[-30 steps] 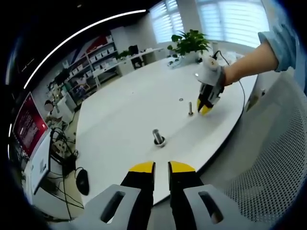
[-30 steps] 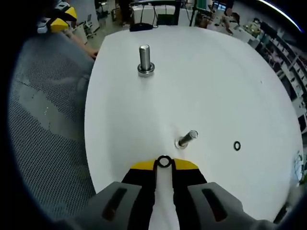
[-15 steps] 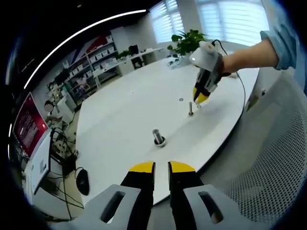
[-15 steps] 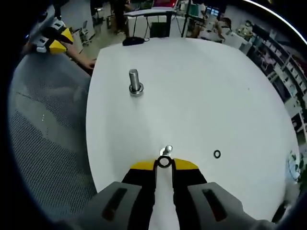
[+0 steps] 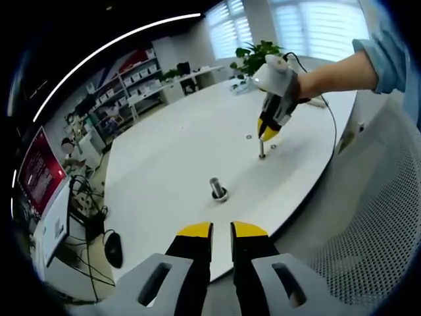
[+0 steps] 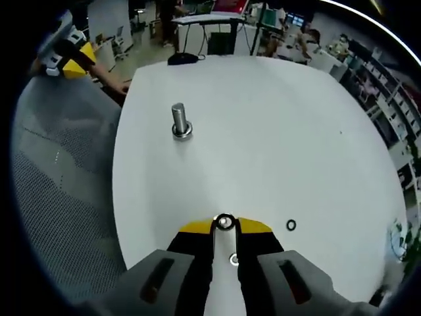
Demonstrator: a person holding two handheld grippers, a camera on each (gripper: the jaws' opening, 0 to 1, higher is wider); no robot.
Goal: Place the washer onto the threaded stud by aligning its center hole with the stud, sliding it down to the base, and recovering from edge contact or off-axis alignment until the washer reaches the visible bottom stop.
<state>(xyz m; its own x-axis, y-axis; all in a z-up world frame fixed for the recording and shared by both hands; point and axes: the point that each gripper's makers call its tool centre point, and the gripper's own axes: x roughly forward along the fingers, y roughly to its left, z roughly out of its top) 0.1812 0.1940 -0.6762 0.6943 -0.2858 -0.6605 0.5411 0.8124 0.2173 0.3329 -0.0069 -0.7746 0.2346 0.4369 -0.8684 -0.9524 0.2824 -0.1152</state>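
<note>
My right gripper (image 6: 225, 226) is shut on a small metal washer (image 6: 225, 222) at its yellow tips. The thin threaded stud (image 6: 233, 259) stands on the white table (image 6: 276, 131) right under the washer, seen end-on, its base showing between the jaws. In the left gripper view the right gripper (image 5: 266, 135) hangs just above the thin stud (image 5: 262, 151), tips pointing down, held by a hand. My left gripper (image 5: 221, 230) hovers off the table's near edge, its jaws close together with nothing between them.
A thicker bolt (image 6: 179, 123) stands upright with a washer at its foot, also seen mid-table as the thicker bolt (image 5: 217, 189). A loose washer (image 6: 291, 225) lies right of the stud. A mesh chair (image 6: 59, 191) sits beside the table edge. A plant (image 5: 260, 58) stands at the far end.
The right gripper has risen and shifted over the thin stud, so the washer now sits above the stud's top. The left gripper has stayed put.
</note>
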